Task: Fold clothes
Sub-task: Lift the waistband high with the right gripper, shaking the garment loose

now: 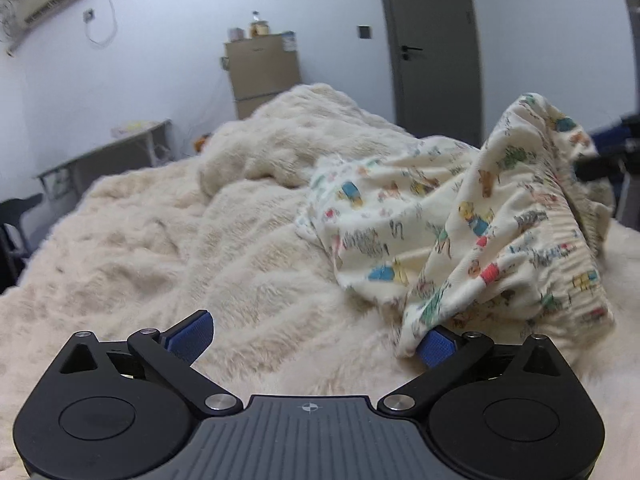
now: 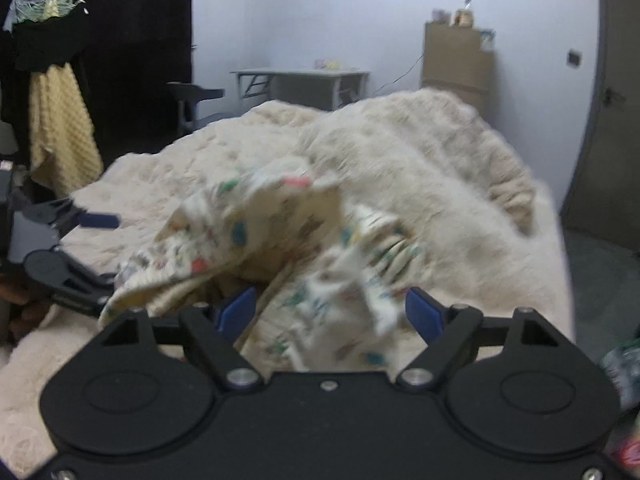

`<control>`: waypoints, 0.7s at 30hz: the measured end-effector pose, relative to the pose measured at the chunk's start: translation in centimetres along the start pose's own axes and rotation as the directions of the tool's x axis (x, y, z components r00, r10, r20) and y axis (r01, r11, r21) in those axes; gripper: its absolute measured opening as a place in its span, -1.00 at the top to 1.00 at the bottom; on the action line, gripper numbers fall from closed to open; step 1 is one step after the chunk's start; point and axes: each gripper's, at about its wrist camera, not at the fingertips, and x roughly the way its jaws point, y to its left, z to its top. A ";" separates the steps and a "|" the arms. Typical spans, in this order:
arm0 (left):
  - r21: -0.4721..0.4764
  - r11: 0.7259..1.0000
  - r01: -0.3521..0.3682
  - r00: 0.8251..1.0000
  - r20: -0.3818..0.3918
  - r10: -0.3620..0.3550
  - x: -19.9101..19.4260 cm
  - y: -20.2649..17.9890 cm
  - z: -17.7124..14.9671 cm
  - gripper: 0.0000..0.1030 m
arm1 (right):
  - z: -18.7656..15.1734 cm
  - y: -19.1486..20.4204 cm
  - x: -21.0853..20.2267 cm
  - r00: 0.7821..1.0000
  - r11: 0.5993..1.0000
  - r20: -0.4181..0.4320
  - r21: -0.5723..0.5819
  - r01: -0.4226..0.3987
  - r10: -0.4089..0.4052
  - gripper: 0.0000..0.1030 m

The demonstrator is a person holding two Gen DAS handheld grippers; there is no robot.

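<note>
Lying crumpled on the bed's cream fleece blanket (image 1: 160,248), the printed child's garment (image 1: 460,232) sits ahead and to the right of the left gripper (image 1: 316,340), whose jaws stand spread wide with nothing between them; its right blue pad (image 1: 436,346) touches or nearly touches the garment's lower hem, while the left pad is over bare blanket. One ribbed, elasticated edge is heaped up tall at the right of the left wrist view, so the bulk lies off to that side, not centred. From the right wrist view the right gripper (image 2: 332,312) is closer in: cloth fills the gap between its parted jaws, which are not closed on it. Blur hides whether fabric rests on the pads. The left gripper shows at that view's left edge, at the garment's far side. No long axis reads yet from the bunched heap. Judgement: the right gripper is better placed for a first pinch; the left needs to shift rightward to find an edge.
</note>
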 end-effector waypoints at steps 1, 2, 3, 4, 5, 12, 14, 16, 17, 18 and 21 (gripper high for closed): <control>-0.018 1.000 0.010 1.000 -0.004 -0.010 0.0 0.5 -0.3 -1.00 | 0.5 0.8 -0.5 1.000 1.000 0.014 -0.020 -0.009 0.010 -0.57; -0.035 0.999 0.019 1.000 -0.008 -0.019 0.0 0.9 -0.6 -1.00 | 0.9 1.6 -0.8 0.999 0.999 0.025 -0.040 -0.026 0.027 -0.57; -0.050 0.998 0.030 0.999 -0.010 -0.030 0.0 1.2 -0.9 -1.00 | 1.1 2.1 -1.0 0.999 0.998 0.027 -0.057 -0.039 0.041 -0.57; -0.062 0.997 0.042 0.999 -0.012 -0.043 0.0 1.5 -1.1 -1.00 | 1.4 3.2 -1.2 0.998 0.993 0.025 -0.097 -0.063 0.066 -0.57; -0.073 0.996 0.055 0.998 -0.013 -0.056 0.0 1.8 -1.3 -1.00 | 1.5 3.8 -1.1 0.997 0.990 0.021 -0.125 -0.071 0.074 -0.57; -0.027 1.000 0.001 1.000 0.021 0.000 -1.5 2.3 -1.6 -1.00 | -0.9 12.2 0.3 0.995 0.721 -0.001 -0.690 0.068 -0.095 -0.57; 0.003 0.999 -0.050 0.998 0.037 0.050 -2.1 2.7 -1.6 -1.00 | -1.6 13.6 0.1 0.995 0.636 0.036 -0.767 0.087 -0.092 -0.58; 0.012 0.997 -0.082 0.996 0.046 0.082 -2.5 3.2 -1.5 -1.00 | -1.9 14.7 -0.2 0.995 0.570 0.054 -0.817 0.094 -0.086 -0.60; 0.008 0.996 -0.088 0.995 0.045 0.088 -2.7 3.6 -1.5 -1.00 | -2.1 15.2 -0.3 0.995 0.537 0.058 -0.838 0.094 -0.084 -0.62; -0.001 0.997 -0.082 0.996 0.041 0.082 -2.8 3.9 -1.4 -1.00 | -2.4 15.7 -0.3 0.995 0.502 0.062 -0.860 0.095 -0.082 -0.63; 0.014 0.997 -0.080 0.997 0.025 0.079 -2.5 4.1 -1.4 -1.00 | -3.3 17.0 0.4 0.996 0.372 0.021 -0.927 0.051 -0.085 -0.64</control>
